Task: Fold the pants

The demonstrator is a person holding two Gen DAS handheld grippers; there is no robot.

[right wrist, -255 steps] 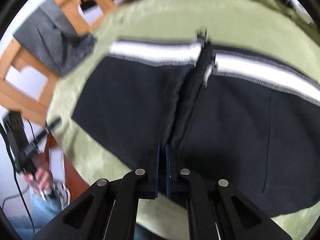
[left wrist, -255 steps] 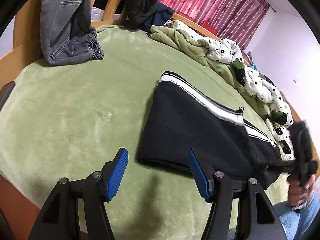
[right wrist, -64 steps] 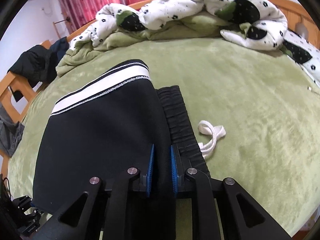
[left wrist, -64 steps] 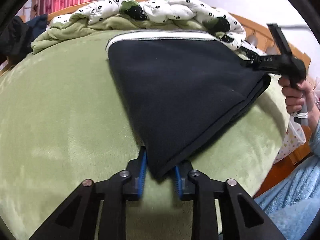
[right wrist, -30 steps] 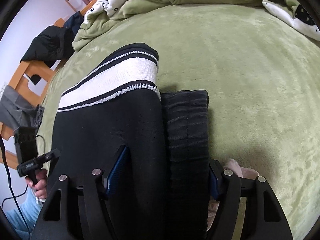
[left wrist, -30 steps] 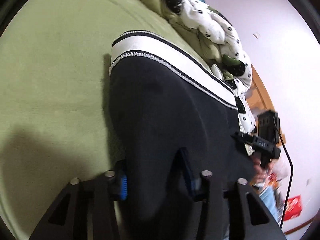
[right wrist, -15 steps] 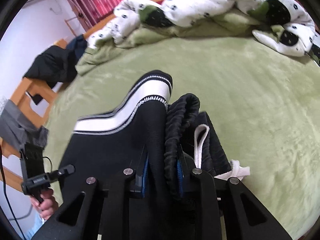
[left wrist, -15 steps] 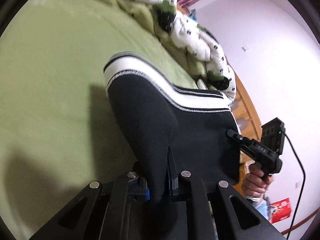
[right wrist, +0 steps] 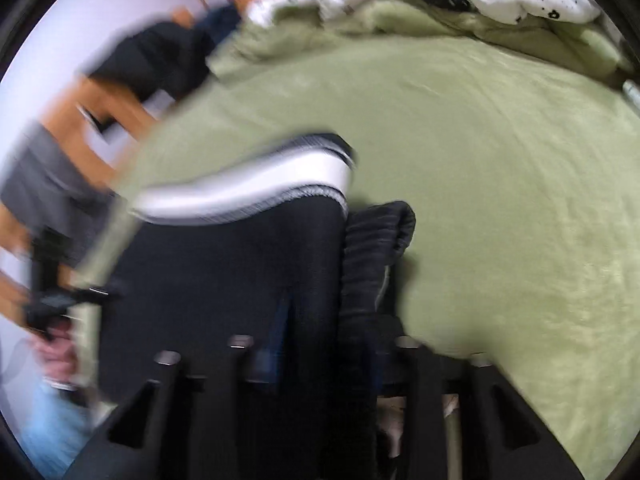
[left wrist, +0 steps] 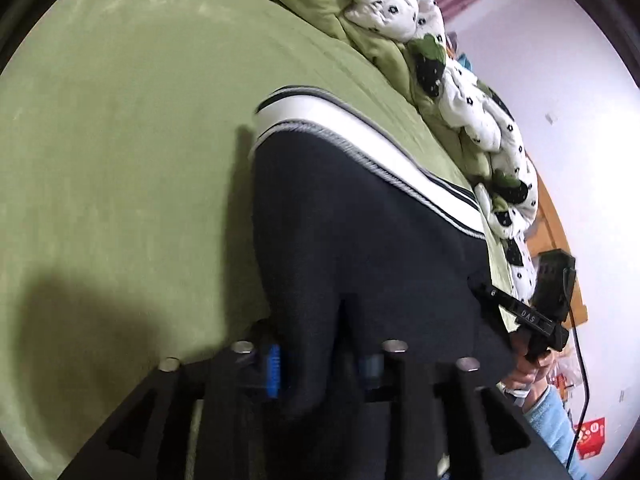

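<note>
Two grippers have hold of the pants (left wrist: 360, 216) at once, so you are in the middle of a fold, not at its start. Your left gripper (left wrist: 320, 364) has its blue pads set a little apart with a thick bunch of dark cloth pinched between them. Your right gripper (right wrist: 320, 356) shows cloth between its fingers too, beside the ribbed waistband (right wrist: 376, 248), but that view is blurred and I cannot tell how firmly it closes.

The pants lie on the green blanket (left wrist: 120, 120) of the bed, near its front edge, well apart from the spotted quilt (left wrist: 472, 92) heaped at the far side. Judging from the doubled layers and the white stripe (left wrist: 360, 136) running along the top edge, the legs are already laid one over the other and the length is already partly folded. What is left, I think, is to lay the held edge down, flatten it and perhaps fold once more.

In the left view the long axis runs from the stripe's rounded end, upper left, down to your right hand (left wrist: 528, 372). The held edge faces you.
</note>
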